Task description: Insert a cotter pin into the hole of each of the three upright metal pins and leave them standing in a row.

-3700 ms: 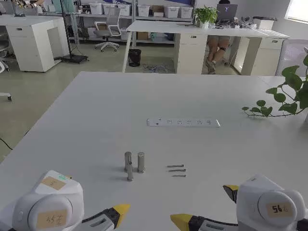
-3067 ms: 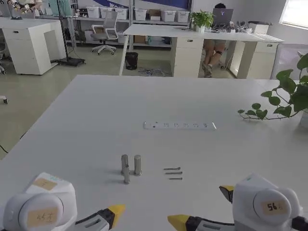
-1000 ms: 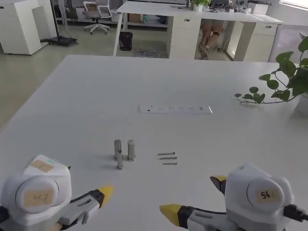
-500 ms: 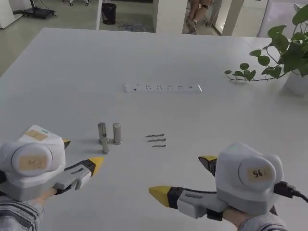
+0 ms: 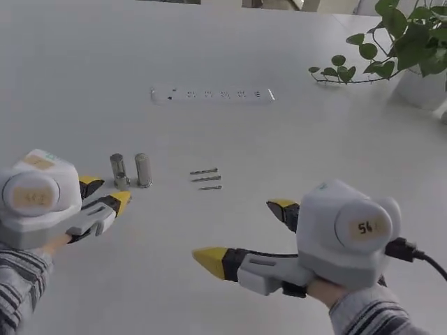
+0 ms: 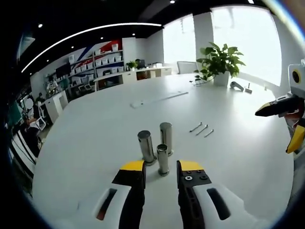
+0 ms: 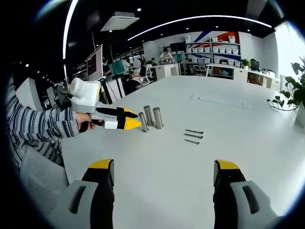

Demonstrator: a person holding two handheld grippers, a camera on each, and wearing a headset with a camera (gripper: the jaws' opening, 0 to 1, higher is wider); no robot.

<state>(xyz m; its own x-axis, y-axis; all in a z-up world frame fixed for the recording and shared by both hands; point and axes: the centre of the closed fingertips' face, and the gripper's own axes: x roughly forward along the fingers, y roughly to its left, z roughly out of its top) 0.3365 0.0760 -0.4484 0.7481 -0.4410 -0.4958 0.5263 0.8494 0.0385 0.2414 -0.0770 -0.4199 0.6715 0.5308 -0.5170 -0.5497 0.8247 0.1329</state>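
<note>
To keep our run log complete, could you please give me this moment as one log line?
left gripper open, nearing three upright metal pins | right gripper open wide, empty | three cotter pins loose beside them | none inserted

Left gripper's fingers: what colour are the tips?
Yellow tips on black fingers, clearest in the left gripper view.

Before me the white table (image 5: pixel 300 146) bore three upright metal pins (image 5: pixel 133 171) clustered together, three cotter pins (image 5: pixel 204 179) lying near them, a power strip (image 5: pixel 211 94) beyond, and a potted plant (image 5: pixel 419 84) at my right.
</note>
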